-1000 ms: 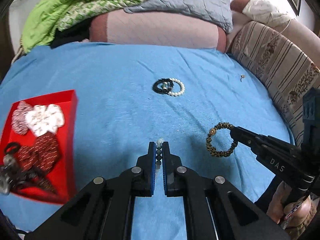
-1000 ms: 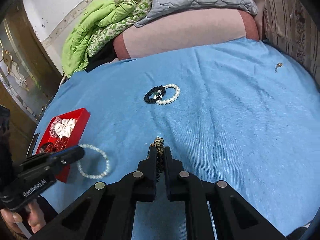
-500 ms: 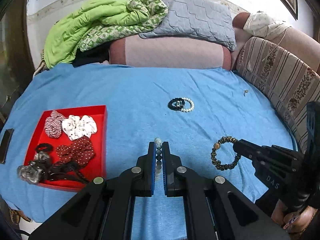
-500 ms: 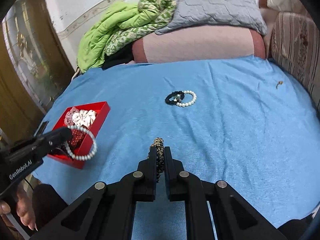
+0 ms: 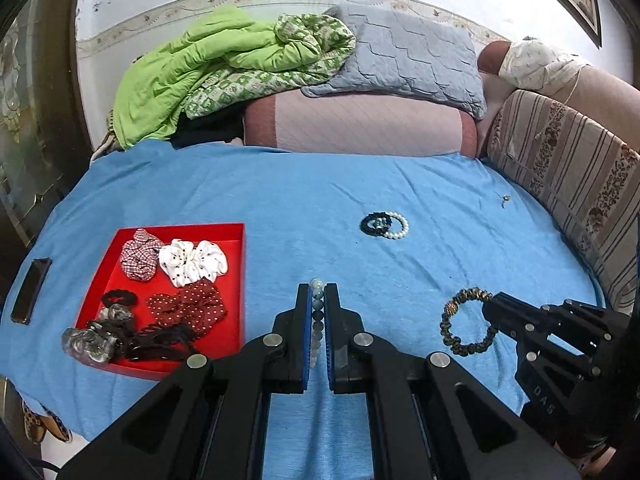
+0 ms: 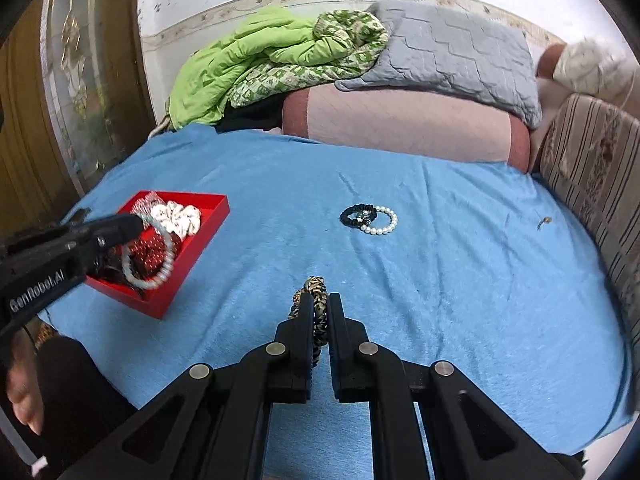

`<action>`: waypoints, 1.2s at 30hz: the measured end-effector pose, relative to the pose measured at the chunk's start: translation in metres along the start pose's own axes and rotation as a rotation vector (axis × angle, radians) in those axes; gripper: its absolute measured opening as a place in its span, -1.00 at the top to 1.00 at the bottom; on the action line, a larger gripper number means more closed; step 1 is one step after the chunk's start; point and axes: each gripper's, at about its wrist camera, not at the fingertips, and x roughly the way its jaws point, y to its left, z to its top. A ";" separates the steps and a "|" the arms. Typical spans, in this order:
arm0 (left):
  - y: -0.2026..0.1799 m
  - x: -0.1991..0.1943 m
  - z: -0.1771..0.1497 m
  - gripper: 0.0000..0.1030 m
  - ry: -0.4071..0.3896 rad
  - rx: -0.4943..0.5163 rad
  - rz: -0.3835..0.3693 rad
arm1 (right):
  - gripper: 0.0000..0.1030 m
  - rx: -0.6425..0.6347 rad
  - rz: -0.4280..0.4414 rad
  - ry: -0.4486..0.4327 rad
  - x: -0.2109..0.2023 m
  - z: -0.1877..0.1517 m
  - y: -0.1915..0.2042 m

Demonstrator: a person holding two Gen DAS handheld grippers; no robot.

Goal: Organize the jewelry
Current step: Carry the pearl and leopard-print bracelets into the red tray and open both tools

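My left gripper point(image 5: 317, 292) is shut on a pale bead bracelet point(image 6: 149, 258), which hangs above the red tray point(image 6: 200, 236) in the right wrist view. My right gripper point(image 6: 320, 300) is shut on a brown-and-gold bracelet point(image 5: 466, 322), held above the blue sheet to the right of the left gripper. A black bracelet point(image 5: 375, 224) and a white pearl bracelet point(image 5: 398, 228) lie overlapping on the sheet further back. The red tray point(image 5: 236, 256) holds several scrunchies and hair ties.
A dark phone point(image 5: 30, 296) lies left of the tray. A small metal piece point(image 5: 505, 199) lies on the sheet at the right. Pillows and a green blanket point(image 5: 224, 64) pile up at the back. A striped cushion point(image 5: 572, 184) borders the right.
Both grippers have risen and pulled back with their bracelets. The left one has swung left so that its bead bracelet now hangs over the red tray.
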 end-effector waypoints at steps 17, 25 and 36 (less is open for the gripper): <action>0.053 -0.006 -0.003 0.90 -0.021 -0.093 0.061 | 0.85 -0.071 0.014 0.016 0.003 0.003 0.030; 0.110 -0.016 -0.004 0.90 -0.040 -0.175 0.120 | 0.85 -0.069 0.141 0.024 0.012 0.025 0.055; 0.203 -0.015 0.005 0.89 -0.030 -0.317 0.110 | 0.85 -0.141 0.262 0.040 0.038 0.058 0.111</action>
